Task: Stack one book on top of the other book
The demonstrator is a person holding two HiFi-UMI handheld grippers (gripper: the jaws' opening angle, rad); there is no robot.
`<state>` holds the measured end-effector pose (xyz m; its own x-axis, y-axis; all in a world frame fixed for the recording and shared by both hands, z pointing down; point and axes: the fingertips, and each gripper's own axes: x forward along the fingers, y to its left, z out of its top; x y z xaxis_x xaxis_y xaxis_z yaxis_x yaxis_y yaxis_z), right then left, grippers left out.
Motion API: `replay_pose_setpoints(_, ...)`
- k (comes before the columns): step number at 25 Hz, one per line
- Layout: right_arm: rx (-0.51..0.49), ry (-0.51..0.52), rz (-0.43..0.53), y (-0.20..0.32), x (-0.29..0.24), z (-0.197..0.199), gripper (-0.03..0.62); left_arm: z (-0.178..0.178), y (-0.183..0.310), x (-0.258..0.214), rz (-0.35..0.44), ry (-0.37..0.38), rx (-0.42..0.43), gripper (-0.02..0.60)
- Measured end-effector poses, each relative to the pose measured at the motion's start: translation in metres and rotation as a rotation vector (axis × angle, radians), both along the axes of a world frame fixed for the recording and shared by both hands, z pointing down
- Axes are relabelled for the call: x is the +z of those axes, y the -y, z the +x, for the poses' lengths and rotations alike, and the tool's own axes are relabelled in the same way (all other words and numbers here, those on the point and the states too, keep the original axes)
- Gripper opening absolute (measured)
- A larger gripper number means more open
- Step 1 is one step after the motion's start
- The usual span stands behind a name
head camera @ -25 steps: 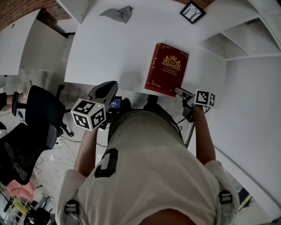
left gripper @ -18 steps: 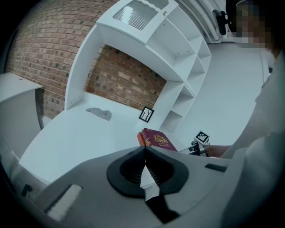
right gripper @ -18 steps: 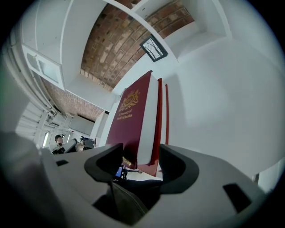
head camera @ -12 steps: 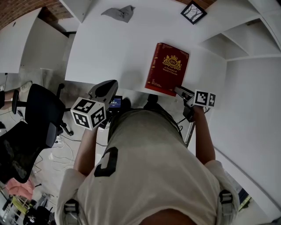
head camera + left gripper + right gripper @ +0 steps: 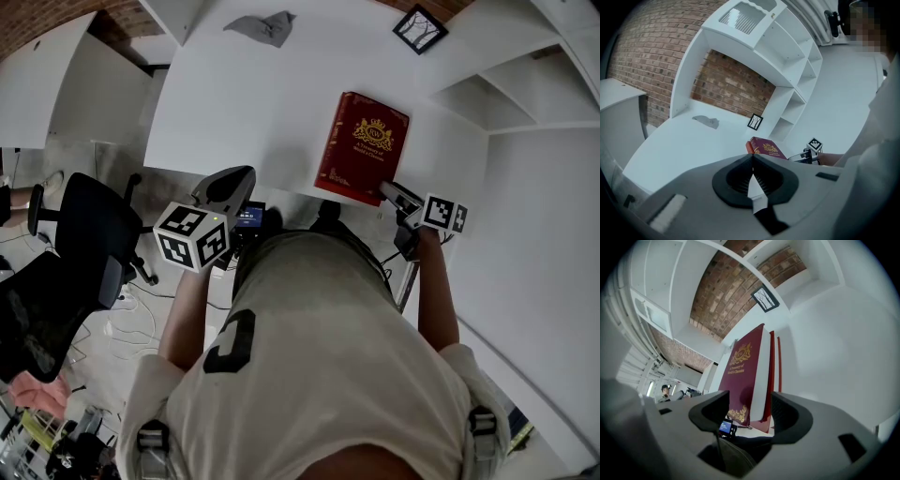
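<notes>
— Where is the right gripper (image 5: 386,192)?
— Its fingers (image 5: 790,414) stand apart. The near corner of the top book (image 5: 367,142), dark red with a gold crest, sits just ahead of them, and neither finger presses on it.
— And the second one?
— The lower book (image 5: 775,366) lies flat under the top one on the white tabletop (image 5: 234,103), just beyond those same fingers.
— The left gripper (image 5: 242,176)?
— Its fingers are pressed together with nothing between them. The stack lies ahead of them and well off to their right.
</notes>
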<state>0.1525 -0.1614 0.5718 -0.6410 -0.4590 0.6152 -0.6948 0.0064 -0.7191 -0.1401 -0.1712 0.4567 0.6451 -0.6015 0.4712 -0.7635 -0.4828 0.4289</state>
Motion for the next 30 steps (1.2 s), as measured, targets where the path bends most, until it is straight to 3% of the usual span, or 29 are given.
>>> replay_pose_setpoints(4, 0.095, -0.001, 0.053, 0.013, -0.018, 0.016, 0.238, -0.004, 0.003, -0.002, 0.012, -0.005, -0.007, 0.003)
replay_pose_setpoints(9, 0.144, -0.032, 0.129, 0.028, -0.039, 0.019, 0.238, -0.012, 0.002, -0.005, 0.024, -0.011, -0.014, 0.003)
replay_pose_setpoints(19, 0.125, 0.001, 0.229, 0.038, -0.069, -0.021, 0.238, -0.031, -0.001, -0.010, 0.048, -0.020, -0.025, 0.003)
replay_pose_setpoints(24, 0.087, 0.046, 0.234, 0.030, -0.076, -0.048, 0.236, -0.038, -0.006, -0.011, 0.056, -0.029, -0.019, 0.004)
replay_pose_setpoints(25, 0.076, 0.068, 0.228, 0.026, -0.078, -0.057, 0.210, -0.039, -0.007, -0.011, 0.057, -0.032, -0.019, 0.003)
replay_pose_setpoints(27, 0.056, 0.129, 0.217, 0.012, -0.084, -0.079, 0.042, -0.044, -0.010, -0.009, 0.054, -0.036, -0.021, 0.003)
replay_pose_setpoints(30, -0.027, 0.180, 0.235, -0.008, -0.095, -0.115, 0.026, -0.048, -0.016, -0.004, 0.038, -0.052, -0.008, 0.004)
